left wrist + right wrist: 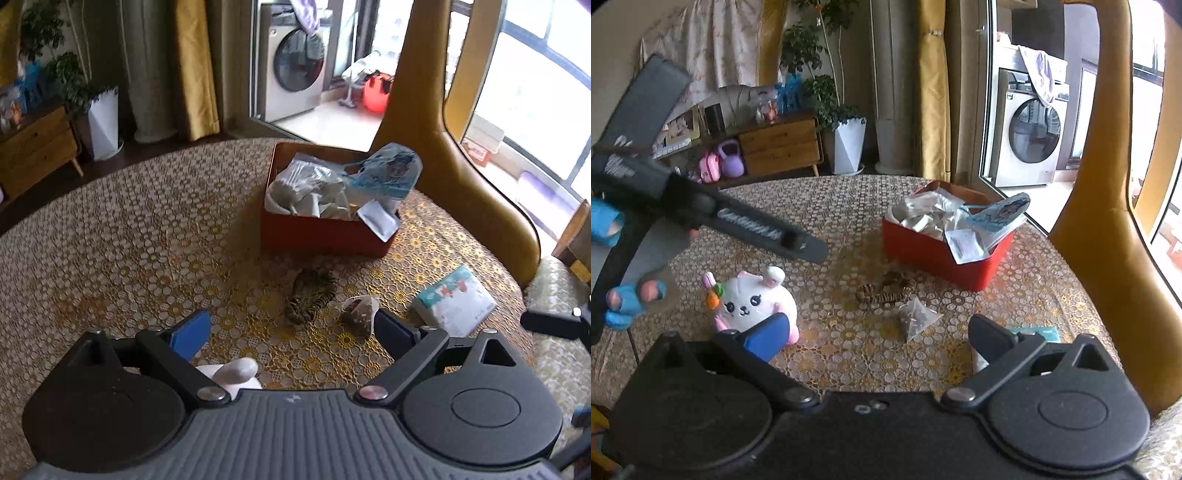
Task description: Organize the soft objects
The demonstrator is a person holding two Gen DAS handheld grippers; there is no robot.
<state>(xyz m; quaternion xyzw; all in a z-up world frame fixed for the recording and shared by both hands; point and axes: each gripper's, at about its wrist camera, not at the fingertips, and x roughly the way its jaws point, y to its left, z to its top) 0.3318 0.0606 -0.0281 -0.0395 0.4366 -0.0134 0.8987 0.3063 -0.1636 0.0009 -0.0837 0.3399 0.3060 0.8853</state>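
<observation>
Plush rabbit [753, 306], white with pink ears and a small orange carrot, sitting on the lace-patterned tablecloth [849, 221] toward the table's near left edge in the right wrist view, only its ear tips [236, 371] peeking between the fingers in the left wrist view. Left gripper [291, 328] spread wide, nothing between its jaws, poised over the rabbit. Right gripper [877, 334] likewise wide open and empty, its blue-padded finger [768, 336] overlapping the rabbit's lower side in the picture (contact impossible to judge). Striped tiger-pattern soft thing [886, 290] lying mid-table, a small clear pyramid bag [918, 317] just beside it toward the near edge. Red box [942, 254] toward the far right edge, stuffed with clear and white packets, a blue-printed bag [1001, 214] sticking out over its rim. Tissue pack [454, 301] near the right edge, well apart from the box. Blue-gloved hand [624, 306] at the left edge of the right wrist view, gripping the left gripper's dark handle. Yellow chair back [424, 110] rising past the far right edge.
</observation>
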